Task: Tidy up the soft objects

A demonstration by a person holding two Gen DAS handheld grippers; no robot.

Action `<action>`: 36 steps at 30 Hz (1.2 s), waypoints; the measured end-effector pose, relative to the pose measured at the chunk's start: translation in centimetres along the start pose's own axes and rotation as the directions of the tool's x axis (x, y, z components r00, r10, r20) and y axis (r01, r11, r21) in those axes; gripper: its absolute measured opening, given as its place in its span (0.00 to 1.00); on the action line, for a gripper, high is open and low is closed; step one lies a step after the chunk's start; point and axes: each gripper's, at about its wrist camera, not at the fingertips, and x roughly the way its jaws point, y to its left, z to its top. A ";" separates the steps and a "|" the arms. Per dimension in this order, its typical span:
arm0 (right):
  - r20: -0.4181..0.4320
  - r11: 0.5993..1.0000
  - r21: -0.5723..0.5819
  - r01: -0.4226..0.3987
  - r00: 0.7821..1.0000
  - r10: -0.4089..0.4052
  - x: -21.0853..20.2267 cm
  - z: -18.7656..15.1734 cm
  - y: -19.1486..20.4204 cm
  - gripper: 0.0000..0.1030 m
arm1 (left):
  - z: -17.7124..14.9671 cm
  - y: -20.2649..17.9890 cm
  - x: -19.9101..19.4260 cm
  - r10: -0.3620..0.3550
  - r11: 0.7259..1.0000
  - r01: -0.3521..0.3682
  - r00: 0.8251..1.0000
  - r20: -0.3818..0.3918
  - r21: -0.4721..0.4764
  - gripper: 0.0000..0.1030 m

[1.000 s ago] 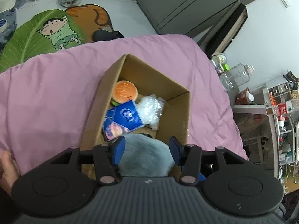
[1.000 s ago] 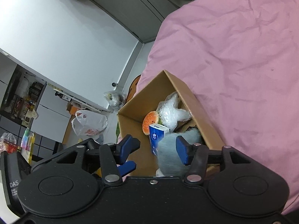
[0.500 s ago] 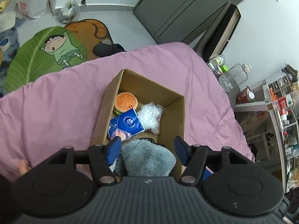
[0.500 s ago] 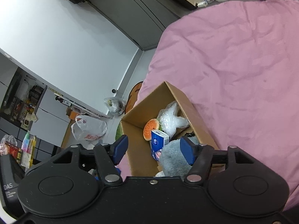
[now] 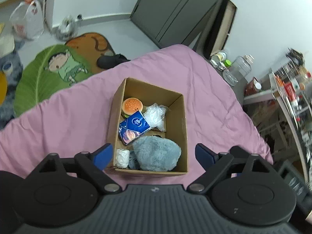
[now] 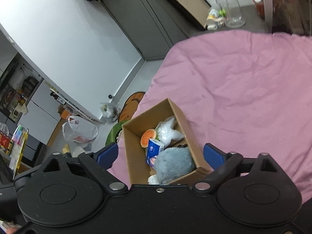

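Note:
A cardboard box (image 5: 184, 128) (image 6: 134, 152) stands on the pink bedspread (image 5: 64, 117) (image 6: 243, 89). Inside lie a grey-blue furry plush (image 5: 157, 153) (image 6: 174, 164) at the near end, a blue tissue pack (image 5: 134, 126) (image 6: 154, 149), a burger toy (image 5: 132, 105) (image 6: 148, 137) and a clear plastic bag (image 5: 155, 115) (image 6: 169, 133). My left gripper (image 5: 154, 155) hangs above the box's near end, jaws opening wide, nothing pressed between them. My right gripper (image 6: 160, 156) is also above the box, jaws opening, pads clear of the plush.
A leaf-shaped cartoon rug (image 5: 48, 72) and plastic bags (image 5: 27, 21) (image 6: 79, 129) lie on the floor beyond the bed. A bedside stand holds a clear jug (image 5: 237, 71) (image 6: 230, 9). Shelves with clutter (image 5: 292, 97) stand at the right.
Both grippers opened and let go of the grey plush, which now lies in the box. Both rose away from the box, so it looks smaller and farther.

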 end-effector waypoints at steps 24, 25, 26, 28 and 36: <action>0.144 0.998 -0.067 -0.018 0.989 0.028 -10.4 -0.4 0.9 1.00 | -3.5 -3.0 -9.9 0.022 0.987 -0.043 0.990 0.137 0.155 1.00; 0.149 0.997 -0.073 -0.018 0.988 0.029 -10.8 -0.5 0.9 1.00 | -3.7 -3.2 -10.3 0.023 0.986 -0.046 0.989 0.145 0.160 1.00; 0.151 0.997 -0.078 -0.020 0.988 0.031 -11.1 -0.6 0.9 1.00 | -3.8 -3.3 -10.6 0.022 0.985 -0.047 0.988 0.151 0.164 1.00; 0.156 0.995 -0.096 -0.024 0.987 0.039 -11.7 -0.8 1.0 1.00 | -4.2 -3.5 -11.4 0.021 0.984 -0.050 0.986 0.164 0.171 1.00; 0.155 0.990 -0.140 -0.027 0.987 0.049 -13.7 -2.5 0.7 1.00 | -5.8 -4.6 -13.7 0.025 0.973 -0.071 0.978 0.205 0.220 1.00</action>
